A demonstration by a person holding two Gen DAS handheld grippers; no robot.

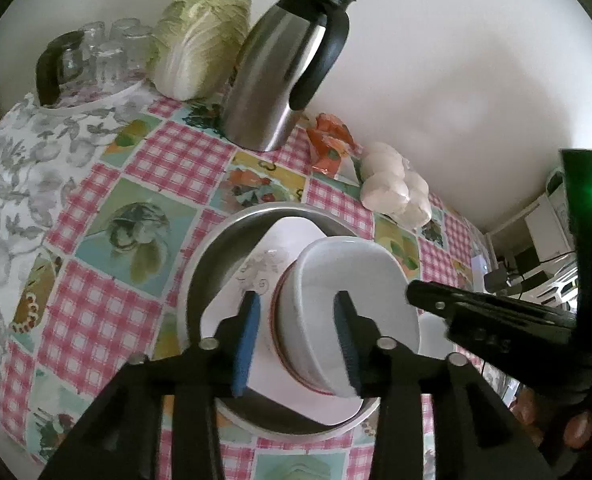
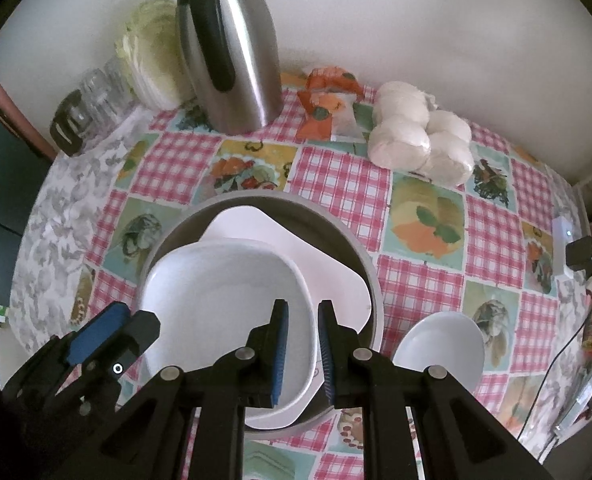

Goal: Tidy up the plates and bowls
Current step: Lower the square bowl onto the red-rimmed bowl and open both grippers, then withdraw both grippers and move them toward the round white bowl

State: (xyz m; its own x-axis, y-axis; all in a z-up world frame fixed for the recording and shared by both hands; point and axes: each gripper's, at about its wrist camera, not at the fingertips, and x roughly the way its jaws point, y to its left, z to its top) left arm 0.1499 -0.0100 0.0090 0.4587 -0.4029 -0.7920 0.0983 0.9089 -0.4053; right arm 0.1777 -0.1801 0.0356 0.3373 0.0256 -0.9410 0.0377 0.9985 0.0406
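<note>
1. One counter (image 2: 335, 184) under checked cloth, one metal basin (image 2: 371, 280) on it.
2. In the basin: one white plate (image 2: 296, 240), one white bowl (image 2: 224, 292) tilted on it; a second bowl (image 2: 443, 340) sits outside.
3. Right tongs (image 2: 301, 344) pinch the tilted bowl's rim.
4. Left tongs (image 1: 297, 332) stand apart astride that bowl, pads clear; the basin's near rim is hidden.

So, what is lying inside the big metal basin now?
Inside the metal basin lies a white plate with a white bowl on it. The bowl covers the plate's middle.

Bowls you can see: two (image 2: 232, 304), (image 2: 441, 346)
Square plates: one (image 2: 296, 248)
Metal basins: one (image 2: 369, 276)
Thermos jugs: one (image 2: 232, 52)
Cabbages: one (image 1: 204, 36)
</note>
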